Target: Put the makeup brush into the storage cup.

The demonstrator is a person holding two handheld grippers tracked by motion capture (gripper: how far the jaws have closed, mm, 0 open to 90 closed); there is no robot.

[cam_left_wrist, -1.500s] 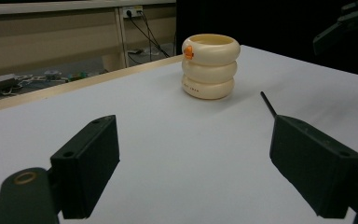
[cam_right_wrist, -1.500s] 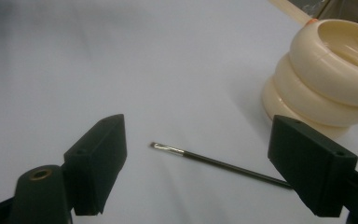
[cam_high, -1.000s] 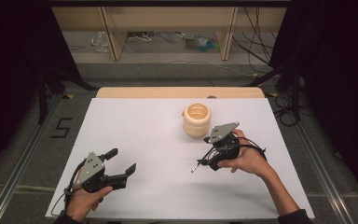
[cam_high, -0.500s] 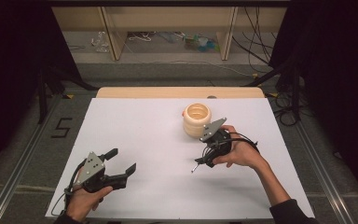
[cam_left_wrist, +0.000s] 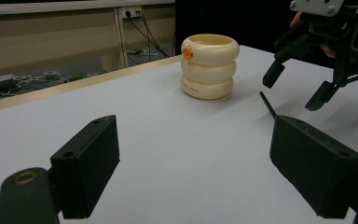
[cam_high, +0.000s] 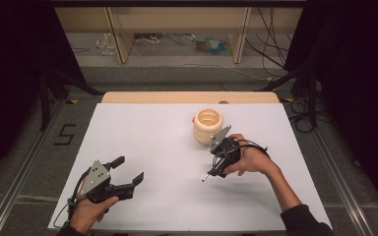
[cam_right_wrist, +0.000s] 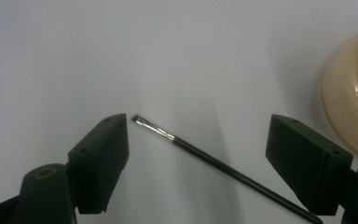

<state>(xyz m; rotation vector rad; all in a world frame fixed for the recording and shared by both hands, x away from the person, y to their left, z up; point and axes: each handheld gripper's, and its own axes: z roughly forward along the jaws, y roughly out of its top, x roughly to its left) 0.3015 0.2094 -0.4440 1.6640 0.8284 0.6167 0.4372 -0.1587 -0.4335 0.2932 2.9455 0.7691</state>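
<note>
Black jaws of the right gripper (cam_right_wrist: 196,154) hang spread over a thin paintbrush (cam_right_wrist: 214,163) lying on the table; cream ringed pot (cam_high: 208,126) at one o'clock. Left gripper (cam_high: 128,169) spread, empty.

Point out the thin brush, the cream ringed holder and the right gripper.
Thin brush (cam_right_wrist: 205,156): right gripper view, middle of its dark handle.
Cream ringed holder (cam_left_wrist: 209,72): left gripper view, its middle ring.
Right gripper (cam_right_wrist: 196,163): right gripper view, midway between its open jaws.

Black numeral "5" marked on the floor (cam_high: 64,133) left of the table
</note>
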